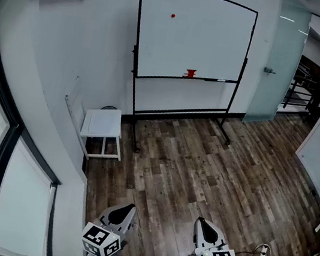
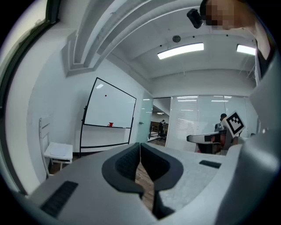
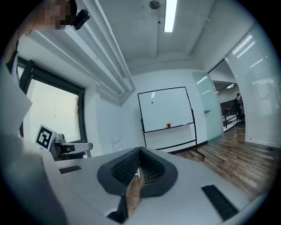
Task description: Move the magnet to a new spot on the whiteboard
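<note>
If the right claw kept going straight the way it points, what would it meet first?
The way looks free up to the whiteboard, probably near its left post; depth is unclear.

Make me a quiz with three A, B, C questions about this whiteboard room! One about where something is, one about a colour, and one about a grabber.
1. Where is the small round red magnet?
A. high on the white whiteboard
B. on the floor
C. in a gripper

2. What colour is the small square side table?
A. black
B. white
C. green

3. How do the left gripper's jaws stand?
A. wide apart
B. clamped on a pen
C. shut, empty

Answers: A, the red dot sits near the board's top. B, the table shows white beside the board's stand. C, the jaws meet with nothing between them.
</note>
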The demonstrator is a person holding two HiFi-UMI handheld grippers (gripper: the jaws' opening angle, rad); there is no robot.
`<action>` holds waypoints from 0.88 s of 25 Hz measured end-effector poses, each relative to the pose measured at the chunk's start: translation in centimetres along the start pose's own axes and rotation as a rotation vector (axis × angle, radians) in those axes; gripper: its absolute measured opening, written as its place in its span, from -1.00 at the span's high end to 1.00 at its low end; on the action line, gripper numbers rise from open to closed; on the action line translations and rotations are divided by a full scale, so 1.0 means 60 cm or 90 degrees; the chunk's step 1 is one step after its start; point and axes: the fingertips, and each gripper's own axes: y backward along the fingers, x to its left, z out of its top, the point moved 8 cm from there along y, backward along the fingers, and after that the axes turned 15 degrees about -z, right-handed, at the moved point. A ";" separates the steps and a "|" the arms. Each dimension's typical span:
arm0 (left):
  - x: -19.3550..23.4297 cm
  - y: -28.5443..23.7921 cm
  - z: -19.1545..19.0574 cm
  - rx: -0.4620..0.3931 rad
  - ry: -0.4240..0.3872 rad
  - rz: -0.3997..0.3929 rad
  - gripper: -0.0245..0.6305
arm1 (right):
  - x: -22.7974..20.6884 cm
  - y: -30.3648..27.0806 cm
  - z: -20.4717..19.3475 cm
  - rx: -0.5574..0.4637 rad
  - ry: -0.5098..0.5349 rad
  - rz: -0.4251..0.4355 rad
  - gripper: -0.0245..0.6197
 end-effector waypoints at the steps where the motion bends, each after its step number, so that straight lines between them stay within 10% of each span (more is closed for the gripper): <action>1: 0.003 0.001 0.001 -0.001 0.000 -0.001 0.88 | 0.004 -0.003 0.001 0.000 0.001 0.002 0.84; 22: -0.025 -0.019 -0.019 0.005 -0.004 0.000 0.88 | -0.015 -0.011 -0.023 0.017 -0.002 0.032 0.84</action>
